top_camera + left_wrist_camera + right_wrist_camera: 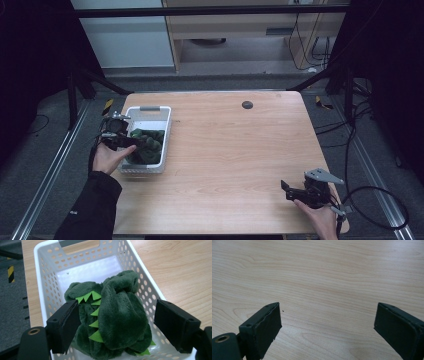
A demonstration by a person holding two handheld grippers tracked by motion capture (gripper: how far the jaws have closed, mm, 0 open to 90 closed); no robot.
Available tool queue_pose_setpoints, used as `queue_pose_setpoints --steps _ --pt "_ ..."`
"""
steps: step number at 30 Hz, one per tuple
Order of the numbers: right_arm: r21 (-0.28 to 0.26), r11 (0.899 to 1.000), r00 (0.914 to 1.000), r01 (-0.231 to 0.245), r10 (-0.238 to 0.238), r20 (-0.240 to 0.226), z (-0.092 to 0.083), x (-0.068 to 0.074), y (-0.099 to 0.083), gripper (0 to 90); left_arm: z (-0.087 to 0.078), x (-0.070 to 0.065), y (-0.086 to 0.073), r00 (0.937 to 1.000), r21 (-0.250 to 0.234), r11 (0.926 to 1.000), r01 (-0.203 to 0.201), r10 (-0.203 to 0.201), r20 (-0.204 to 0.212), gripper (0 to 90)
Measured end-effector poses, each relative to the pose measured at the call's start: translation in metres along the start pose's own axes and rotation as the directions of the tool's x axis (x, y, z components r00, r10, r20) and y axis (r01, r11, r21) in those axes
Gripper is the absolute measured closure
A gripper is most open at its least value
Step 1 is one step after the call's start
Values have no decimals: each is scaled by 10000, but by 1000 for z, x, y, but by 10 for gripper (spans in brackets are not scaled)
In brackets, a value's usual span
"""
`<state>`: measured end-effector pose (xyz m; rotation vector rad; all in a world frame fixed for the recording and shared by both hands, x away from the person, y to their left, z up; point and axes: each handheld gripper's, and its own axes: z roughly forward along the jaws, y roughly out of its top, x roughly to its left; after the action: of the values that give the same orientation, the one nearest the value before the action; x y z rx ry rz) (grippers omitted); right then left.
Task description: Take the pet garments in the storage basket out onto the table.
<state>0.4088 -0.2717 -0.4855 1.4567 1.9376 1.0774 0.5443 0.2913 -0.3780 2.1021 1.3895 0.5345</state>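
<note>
Dark green plush toy (117,315) with lime felt spikes fills white basket (47,290).

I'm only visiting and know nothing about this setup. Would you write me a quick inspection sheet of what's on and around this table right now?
Surface: wooden table, bare except at its left; a small dark round spot near the far edge.
Job's things: white perforated basket at the table's left edge, holding a dark green plush toy with light green spikes.
Clutter: nothing seen.
Grippers: left gripper open, jaws either side of the toy, the right one apart from it; right gripper open over bare wood at the near right corner.
Cables: black cable trailing from the right gripper onto the floor.
Surroundings: grey floor, dark frame posts, pale cabinets behind.
</note>
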Motion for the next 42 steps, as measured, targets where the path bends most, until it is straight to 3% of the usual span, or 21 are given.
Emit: queue_pose_setpoints --steps 16,25,42 --pt "100 9999 10000 91 -91 -30 2 0 0 67 24 -2 -1 9999 860 9963 -22 7 173 249" --pt "152 9998 9999 84 -83 -66 2 0 0 65 38 1 -5 9996 1282 9917 54 -91 285 327" --pt "249 9995 9997 211 -209 -90 4 1 0 63 44 4 -10 9980 1822 9829 274 -372 506 691"
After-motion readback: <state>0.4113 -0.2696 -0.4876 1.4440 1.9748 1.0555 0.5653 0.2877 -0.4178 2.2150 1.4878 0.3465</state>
